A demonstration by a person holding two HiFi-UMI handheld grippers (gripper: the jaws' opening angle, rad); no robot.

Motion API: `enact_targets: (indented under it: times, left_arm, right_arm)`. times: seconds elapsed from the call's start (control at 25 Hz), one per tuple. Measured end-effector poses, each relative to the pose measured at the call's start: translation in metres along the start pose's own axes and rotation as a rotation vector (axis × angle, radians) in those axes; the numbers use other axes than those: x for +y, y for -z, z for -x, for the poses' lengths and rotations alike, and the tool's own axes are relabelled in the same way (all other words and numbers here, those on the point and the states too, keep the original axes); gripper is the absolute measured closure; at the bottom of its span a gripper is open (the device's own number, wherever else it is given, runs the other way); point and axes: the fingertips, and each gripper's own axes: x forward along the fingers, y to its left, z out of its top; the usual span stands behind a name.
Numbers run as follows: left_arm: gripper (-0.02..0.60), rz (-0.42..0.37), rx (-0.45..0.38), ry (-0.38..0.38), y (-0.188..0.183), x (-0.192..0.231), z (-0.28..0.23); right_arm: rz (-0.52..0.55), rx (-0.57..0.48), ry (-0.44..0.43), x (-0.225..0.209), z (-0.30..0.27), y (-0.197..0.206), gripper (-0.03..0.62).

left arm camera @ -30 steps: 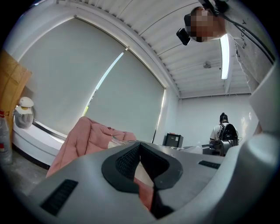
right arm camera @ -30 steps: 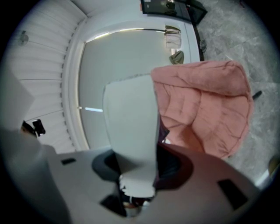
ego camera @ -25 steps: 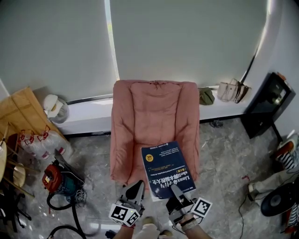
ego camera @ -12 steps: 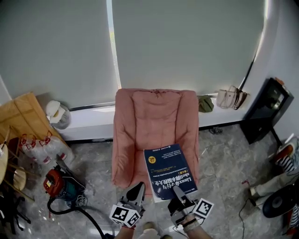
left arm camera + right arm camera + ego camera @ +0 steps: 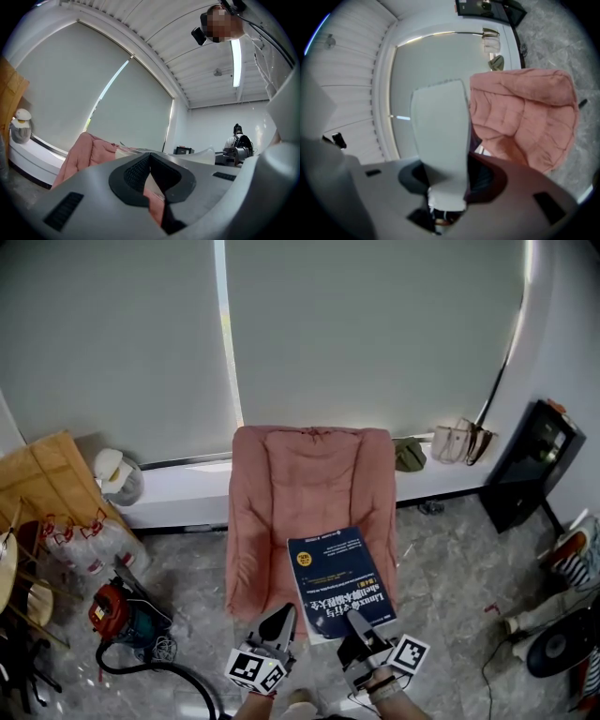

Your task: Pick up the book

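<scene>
A blue book with white print hangs over the front right of a pink armchair's seat. My right gripper is shut on the book's near edge. In the right gripper view the book stands edge-on between the jaws, with the pink armchair behind it. My left gripper is just left of the book at the seat's front, its jaws together and holding nothing. In the left gripper view the gripper points level past the armchair.
A red vacuum cleaner with a black hose lies on the marble floor at the left, near water bottles and a wooden board. Bags sit on the low window sill. A black cabinet stands at the right.
The book and both grippers have risen a little above the seat, and the right gripper's hold on the book is unchanged.
</scene>
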Motion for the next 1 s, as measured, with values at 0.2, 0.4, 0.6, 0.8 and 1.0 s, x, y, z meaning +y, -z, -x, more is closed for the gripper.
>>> enact_targets:
  times: [0.2, 0.4, 0.6, 0.8, 1.0]
  left_arm:
    - [0.571, 0.0, -0.003, -0.008, -0.0006, -0.0006, 0.0037]
    - [0.571, 0.002, -0.003, -0.012, -0.0014, -0.0005, 0.0028]
    - [0.571, 0.006, -0.003, -0.013, -0.0002, -0.0015, 0.0025]
    - [0.571, 0.009, 0.0, -0.019, 0.0005, -0.0023, 0.0026]
    - [0.571, 0.015, 0.003, -0.022, 0.0036, 0.0, 0.004]
  right_arm:
    - [0.001, 0.001, -0.006, 0.0007, 0.0009, 0.0021, 0.416]
    - [0.006, 0.007, -0.001, 0.0014, 0.0013, 0.001, 0.416]
    - [0.006, 0.01, -0.004, 0.0016, 0.0009, 0.0011, 0.416]
    - [0.018, 0.017, -0.004, 0.0021, 0.002, -0.0005, 0.416]
    - [0.01, 0.016, -0.004, 0.0014, 0.0008, -0.0001, 0.416]
